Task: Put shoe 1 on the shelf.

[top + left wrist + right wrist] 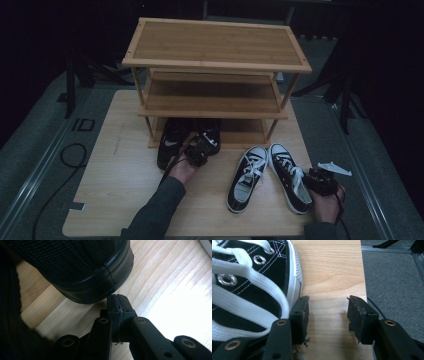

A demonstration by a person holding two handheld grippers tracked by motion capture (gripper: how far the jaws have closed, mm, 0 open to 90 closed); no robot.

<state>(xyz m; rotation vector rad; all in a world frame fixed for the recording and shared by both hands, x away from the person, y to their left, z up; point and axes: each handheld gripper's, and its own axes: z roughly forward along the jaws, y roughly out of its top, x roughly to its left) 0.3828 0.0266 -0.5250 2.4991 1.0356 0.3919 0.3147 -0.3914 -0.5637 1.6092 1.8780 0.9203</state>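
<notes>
In the high view, a wooden shoe rack (215, 75) with three shelves stands at the far side of the desk (120, 185). A pair of black shoes (187, 140) sits at the foot of the rack, toes under its lowest shelf. The left claw (199, 150) rests at the heel end of this pair, held by the left hand (182, 169). A pair of black-and-white sneakers (267, 175) lies on the desk to the right, well apart from the rack. The right claw (320, 181), held by the right hand (327, 202), sits just beside the right-hand sneaker near the desk edge. In the left gripper view, the left claw (117, 305) is clenched, pads pressed together with nothing between them; its tip is just beside the rubber rim of a black shoe (82, 270), and contact cannot be confirmed. In the right gripper view, the right claw (328, 312) is released, with bare desk (329, 272) between the pads. One pad stands against the white sole edge of the laced sneaker (249, 282); the other is clear of it, near the desk edge.
</notes>
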